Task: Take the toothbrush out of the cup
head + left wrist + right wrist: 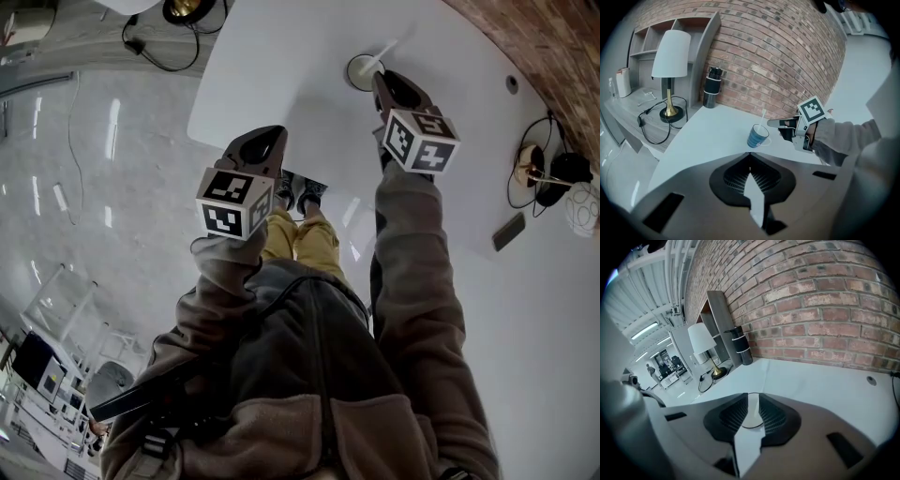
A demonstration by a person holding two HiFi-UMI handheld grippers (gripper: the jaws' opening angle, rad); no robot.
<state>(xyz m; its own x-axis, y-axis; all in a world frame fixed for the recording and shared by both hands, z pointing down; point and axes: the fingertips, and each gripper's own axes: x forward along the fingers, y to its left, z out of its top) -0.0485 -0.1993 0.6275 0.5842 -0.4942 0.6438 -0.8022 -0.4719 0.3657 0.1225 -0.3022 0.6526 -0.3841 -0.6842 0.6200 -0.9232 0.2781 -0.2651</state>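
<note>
A blue cup (757, 136) stands on the white table (281, 66), and a white toothbrush (762, 118) leans out of it. In the head view the cup (362, 73) is at the far middle, the toothbrush (385, 51) pointing away. My right gripper (380, 81) hovers just beside the cup, open by a narrow gap; the cup's rim (751, 425) shows through that gap. From the left gripper view its tips (776, 123) are to the right of the toothbrush, apart from it. My left gripper (272, 137) hangs shut and empty over the table's near edge, well short of the cup.
A white-shaded lamp (670, 56) with a black cable and a dark bottle (711, 87) stand by the brick wall (778, 51) beyond the cup. On the head view's right lie a dark flat object (509, 231) and another lamp base (536, 169). Below is grey floor.
</note>
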